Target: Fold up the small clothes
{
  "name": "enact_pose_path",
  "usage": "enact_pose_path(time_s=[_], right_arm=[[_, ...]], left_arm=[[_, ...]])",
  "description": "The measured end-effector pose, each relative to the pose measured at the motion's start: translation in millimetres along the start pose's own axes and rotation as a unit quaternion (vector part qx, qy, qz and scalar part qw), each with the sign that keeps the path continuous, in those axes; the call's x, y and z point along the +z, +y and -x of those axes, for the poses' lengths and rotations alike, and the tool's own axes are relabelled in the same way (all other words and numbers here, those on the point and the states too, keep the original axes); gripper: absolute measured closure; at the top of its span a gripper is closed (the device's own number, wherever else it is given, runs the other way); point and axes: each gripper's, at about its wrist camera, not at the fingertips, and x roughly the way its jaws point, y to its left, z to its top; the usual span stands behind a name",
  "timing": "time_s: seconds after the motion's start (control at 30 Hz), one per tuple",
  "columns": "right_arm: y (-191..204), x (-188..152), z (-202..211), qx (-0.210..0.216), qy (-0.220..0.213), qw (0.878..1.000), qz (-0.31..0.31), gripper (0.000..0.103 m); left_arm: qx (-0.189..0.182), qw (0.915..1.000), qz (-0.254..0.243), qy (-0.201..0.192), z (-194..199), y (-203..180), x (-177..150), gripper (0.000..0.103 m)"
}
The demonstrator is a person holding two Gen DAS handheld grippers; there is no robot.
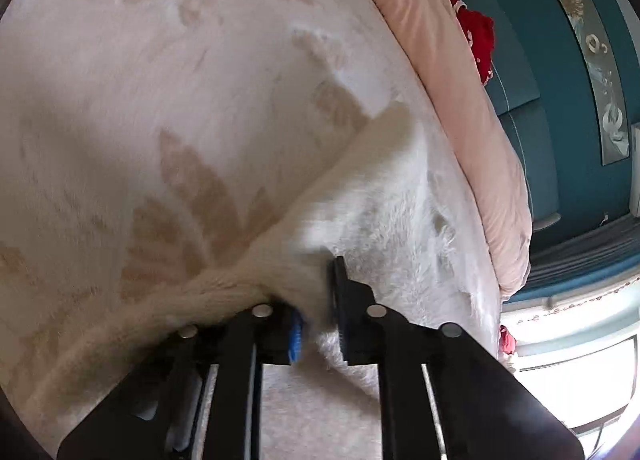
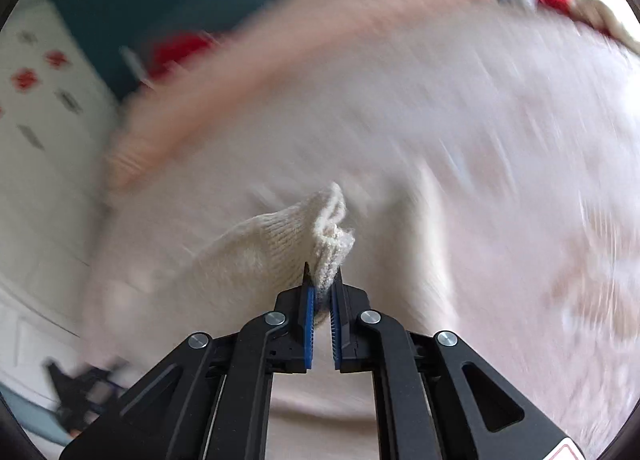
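A cream knitted garment is stretched above the bed in the left wrist view. My left gripper is shut on a bunched edge of it, and the fabric runs up and to the right from the jaws. In the right wrist view the same cream knit sticks up from between the blue pads. My right gripper is shut on that ribbed edge. The right view is blurred by motion. The left gripper shows faintly at its lower left.
A pale pink bedspread with a leaf pattern covers the bed. A rolled pink quilt lies along its far side, with a red cloth behind it. A teal wall and a bright window are beyond.
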Motion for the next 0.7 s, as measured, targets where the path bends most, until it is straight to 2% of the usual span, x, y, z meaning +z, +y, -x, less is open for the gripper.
enact_pose_path(time_s=[0.07,0.17,0.2,0.23,0.3,0.37,0.43,0.5,0.57,0.63,0.7], right_arm=[[-19.0,-16.1,-8.5,0.011,0.011,0.999,-0.03,0.097],[-23.1,-21.3,2.0,0.041,-0.017,0.998,-0.041,0.097],[-24.2,-23.4,-4.0,0.031,-0.019,0.999,-0.028,0.097],[-26.1,-26.0,-16.8,0.014,0.003,1.0,-0.016,0.097],[-30.5,-27.8,-21.0,0.014,0.0,1.0,-0.005,0.097],[-29.5,-21.9,-14.7,0.025,-0.001,1.0,-0.014,0.097],[-25.7,-15.1,-1.1,0.054,-0.02,0.998,-0.028,0.097],[-14.7,-5.2,17.4,0.075,-0.051,0.996,-0.017,0.097],[-6.0,2.3,29.6,0.087,-0.077,0.993,-0.003,0.097],[-2.8,4.8,21.2,0.066,-0.083,0.994,0.018,0.097],[-16.5,-10.0,-14.7,0.014,-0.023,0.999,0.027,0.097]], left_arm=[[0.005,0.9996,-0.021,-0.016,4.1,-3.7,-5.0,0.091],[0.02,0.9966,-0.073,-0.035,6.8,-9.4,-9.7,0.091],[0.022,0.9945,-0.092,-0.045,7.1,-10.2,-12.9,0.091],[0.025,0.9925,-0.108,-0.052,7.3,-10.7,-16.0,0.091],[0.034,0.9856,-0.148,-0.073,6.0,-12.3,-23.4,0.092],[0.03,0.9866,-0.141,-0.077,7.3,-12.0,-20.8,0.092],[0.031,0.9871,-0.134,-0.082,11.8,-14.3,-18.9,0.094],[0.019,0.9822,-0.147,-0.116,30.3,-24.9,-16.2,0.094],[0.017,0.9797,-0.151,-0.13,36.7,-31.8,-9.4,0.094],[0.03,0.9808,-0.146,-0.126,30.6,-28.4,-4.9,0.094],[0.061,0.9823,-0.144,-0.103,12.9,-14.3,-5.7,0.094]])
